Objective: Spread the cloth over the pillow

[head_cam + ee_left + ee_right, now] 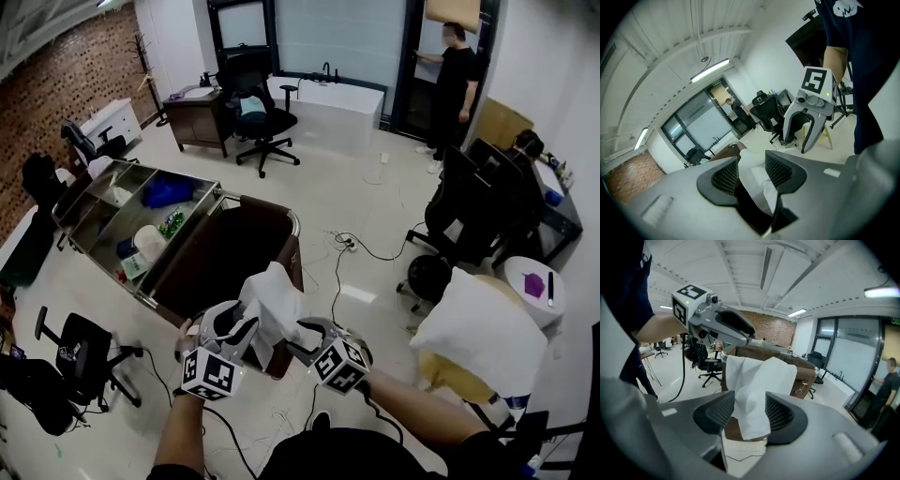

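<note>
- We have pale open floor [366, 187] across the middle of the head view, between the steel cart [136, 292] at centre left and the white pillow [487, 333] at lower right. A tangle of cables [354, 246] lies on it.
- Seats hem that room in: a black office chair [262, 117] at upper centre, a second chair [84, 361] at lower left and a third chair [459, 225] just above the pillow.
- The pillow lies tilted on a yellowish seat [450, 375]. Its upper edge is close to a small round desk [525, 267] that carries a purple item [534, 284].
- The white cloth [272, 295] is up in the air at lower centre, bunched between our two grippers. It hangs in front of the cart's near end and is well apart from the pillow.
- Our left gripper [752, 172] has its jaws closed on a fold of the cloth, with both pads against it.
- Our right gripper [750, 414] has its jaws wide apart. A loose end of the cloth hangs down between them, and we see neither pad pressing it.
- The cart's steel tray is split into compartments. The upper ones hold a blue item [169, 192], and the lower ones hold a green and white packet [172, 223] and a white rounded thing [150, 241].
- Beside the tray the cart has a deep brown bin [234, 258] with a steel rim. Its inside is dark, and we cannot tell what is in it.
- A person [457, 80] stands by the door at upper right, well away from us.
</note>
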`<state>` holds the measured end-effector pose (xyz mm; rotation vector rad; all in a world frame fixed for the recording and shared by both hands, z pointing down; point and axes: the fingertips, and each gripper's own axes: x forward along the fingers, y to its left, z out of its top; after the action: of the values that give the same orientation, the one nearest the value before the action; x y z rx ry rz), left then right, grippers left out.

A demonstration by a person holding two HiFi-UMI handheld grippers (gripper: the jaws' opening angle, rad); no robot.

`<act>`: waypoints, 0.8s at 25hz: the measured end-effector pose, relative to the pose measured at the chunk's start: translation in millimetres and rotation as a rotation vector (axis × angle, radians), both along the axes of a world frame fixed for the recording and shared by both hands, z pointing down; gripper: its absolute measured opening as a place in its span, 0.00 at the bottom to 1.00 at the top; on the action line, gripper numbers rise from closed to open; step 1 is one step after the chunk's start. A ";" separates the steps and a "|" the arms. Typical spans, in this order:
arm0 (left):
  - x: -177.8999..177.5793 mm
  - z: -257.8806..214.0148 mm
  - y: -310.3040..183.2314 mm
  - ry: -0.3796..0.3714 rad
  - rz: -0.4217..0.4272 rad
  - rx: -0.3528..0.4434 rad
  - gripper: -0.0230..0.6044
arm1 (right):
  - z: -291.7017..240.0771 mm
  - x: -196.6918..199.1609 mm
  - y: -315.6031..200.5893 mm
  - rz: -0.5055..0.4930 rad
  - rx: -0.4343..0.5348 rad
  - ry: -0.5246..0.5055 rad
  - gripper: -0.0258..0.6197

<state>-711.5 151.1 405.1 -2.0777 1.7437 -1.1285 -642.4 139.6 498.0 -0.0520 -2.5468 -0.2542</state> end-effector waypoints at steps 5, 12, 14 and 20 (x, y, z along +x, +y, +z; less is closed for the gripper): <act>-10.0 4.9 -1.4 -0.001 -0.013 -0.008 0.31 | 22.1 -11.1 -10.1 0.001 0.076 0.069 0.36; -18.4 12.1 -4.6 -0.016 -0.019 -0.027 0.31 | 7.7 -1.9 -34.7 0.100 0.108 0.029 0.07; -19.6 15.3 -6.5 -0.025 -0.016 -0.039 0.31 | -8.8 2.7 -43.6 0.127 0.117 -0.004 0.07; -27.4 22.3 -19.7 -0.080 -0.008 -0.071 0.31 | -65.7 17.0 -69.1 0.187 0.168 -0.100 0.06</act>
<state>-738.9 131.4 427.4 -2.0372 1.7007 -1.2747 -625.4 70.5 432.3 0.2681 -2.5976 -0.4046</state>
